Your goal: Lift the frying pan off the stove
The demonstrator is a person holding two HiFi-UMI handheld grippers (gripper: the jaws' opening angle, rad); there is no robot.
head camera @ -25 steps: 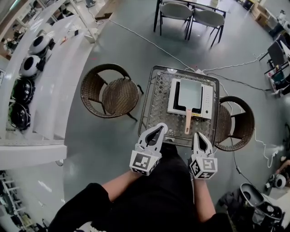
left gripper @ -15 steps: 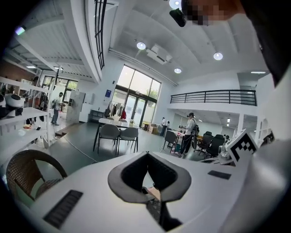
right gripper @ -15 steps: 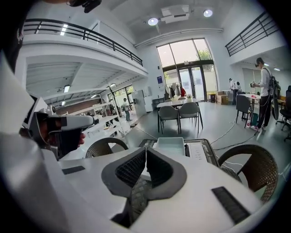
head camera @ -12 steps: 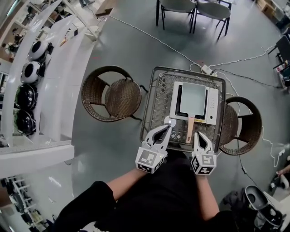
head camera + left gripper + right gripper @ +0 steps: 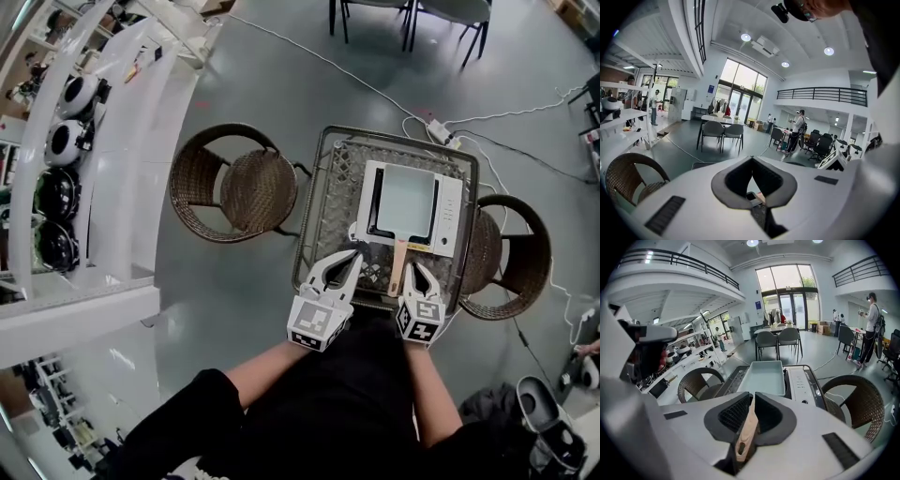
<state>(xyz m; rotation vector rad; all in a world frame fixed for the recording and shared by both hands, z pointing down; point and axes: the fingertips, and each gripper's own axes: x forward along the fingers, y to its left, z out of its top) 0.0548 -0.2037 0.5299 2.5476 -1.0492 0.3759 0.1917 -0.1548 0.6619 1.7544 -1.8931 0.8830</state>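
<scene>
A pale rectangular frying pan [image 5: 406, 202] sits on a white stove [image 5: 451, 216] on the wicker-topped table [image 5: 317, 220]. Its wooden handle [image 5: 398, 262] points toward me. My right gripper [image 5: 418, 271] is shut and hangs at the handle's near end. In the right gripper view the handle [image 5: 747, 427] shows in the slit between the shut jaws [image 5: 752, 395], with the pan [image 5: 764, 376] just ahead. I cannot tell whether the pads touch it. My left gripper [image 5: 343, 259] hovers over the table's front left part, jaws together and empty, also seen in its own view [image 5: 752, 160].
A wicker chair [image 5: 246, 186] stands left of the table and another [image 5: 517, 253] at its right. Cables [image 5: 506, 117] run over the floor behind. White shelving [image 5: 112, 141] with round appliances lines the left. More chairs [image 5: 412, 9] stand farther back.
Both grippers have moved forward from in front of my body to over the table's near edge. The right one now reaches the handle's end. The pan has not moved.
</scene>
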